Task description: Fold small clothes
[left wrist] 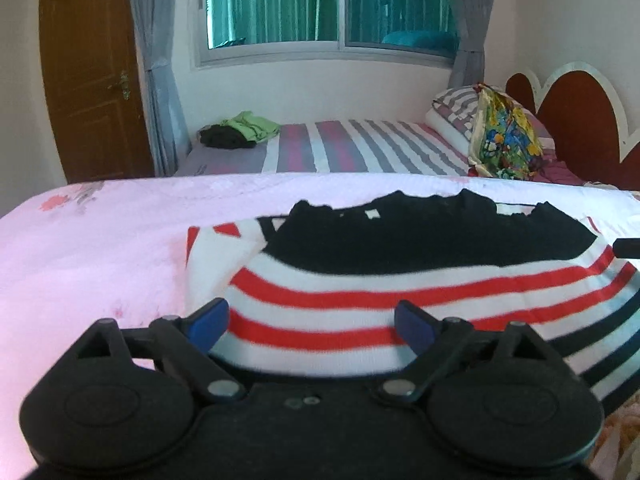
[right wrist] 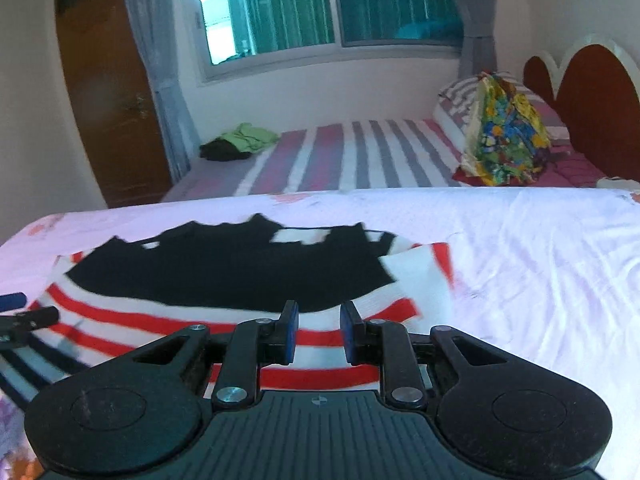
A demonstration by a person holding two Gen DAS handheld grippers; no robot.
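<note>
A small knitted top (left wrist: 360, 292) with a black chest, red and white stripes and black and white stripes lies flat on a pink sheet (left wrist: 100, 248). One sleeve is folded in at its left side. My left gripper (left wrist: 312, 326) hovers at the near hem, open wide, its blue pads clear of the cloth. In the right wrist view the same top (right wrist: 240, 276) lies ahead and to the left. My right gripper (right wrist: 320, 334) stands over its near right hem with a narrow gap between the pads, and no cloth shows pinched in that gap. The left gripper's fingertips (right wrist: 24, 312) show at the left edge.
Behind the pink surface stands a striped bed (left wrist: 360, 148) with a green and black pile of clothes (left wrist: 240, 134), pillows (left wrist: 452, 108) and a colourful cloth bundle (left wrist: 504, 136). A wooden door (left wrist: 92, 80) is at the left, a window (left wrist: 332, 4) ahead. Bare pink sheet (right wrist: 540, 280) spreads right of the top.
</note>
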